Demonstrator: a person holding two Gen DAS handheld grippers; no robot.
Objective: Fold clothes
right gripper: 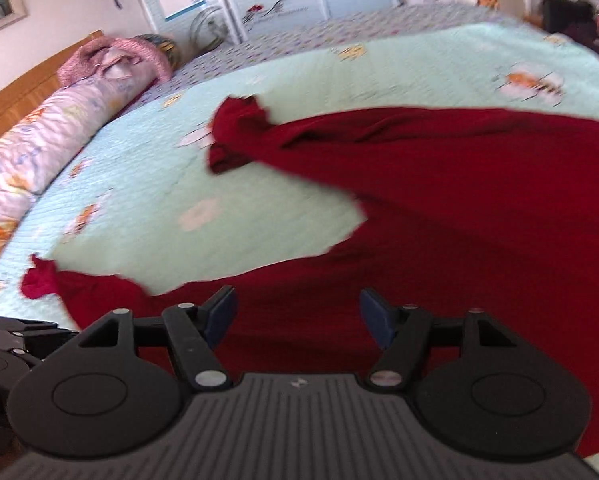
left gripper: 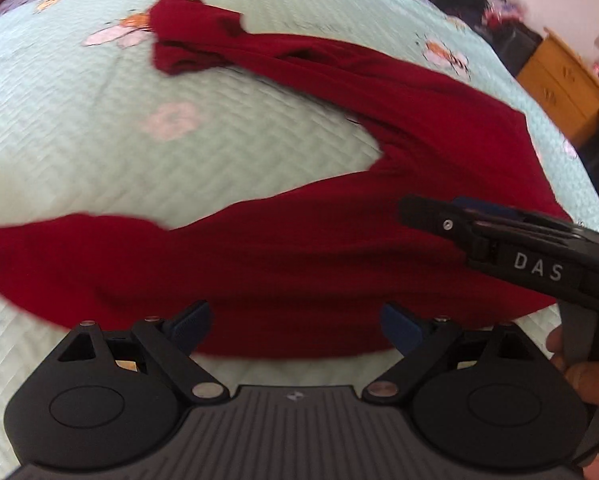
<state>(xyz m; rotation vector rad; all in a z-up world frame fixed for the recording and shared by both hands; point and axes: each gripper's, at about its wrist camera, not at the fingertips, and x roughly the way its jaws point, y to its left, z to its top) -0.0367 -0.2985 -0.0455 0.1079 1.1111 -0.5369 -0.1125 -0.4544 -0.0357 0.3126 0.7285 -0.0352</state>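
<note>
A dark red long-sleeved garment (left gripper: 299,248) (right gripper: 459,220) lies spread on a pale green quilted bed cover (left gripper: 99,152) (right gripper: 147,168). One sleeve (left gripper: 187,40) (right gripper: 239,132) reaches far across the bed and ends crumpled. The other sleeve (left gripper: 39,248) (right gripper: 39,280) runs off to the left. My left gripper (left gripper: 297,320) hangs open over the garment's near edge, nothing between its blue pads. My right gripper (right gripper: 298,308) is open too, above the red cloth. Seen from the side, the right gripper (left gripper: 431,210) reaches in over the garment from the right, held by a hand (left gripper: 583,380).
A rolled floral quilt (right gripper: 31,148) and a pink cloth (right gripper: 115,56) lie along the wooden headboard (right gripper: 19,84). A wooden dresser (left gripper: 559,88) and dark clutter (left gripper: 467,0) stand past the bed's right side. The left gripper's body (right gripper: 3,336) shows at the lower left.
</note>
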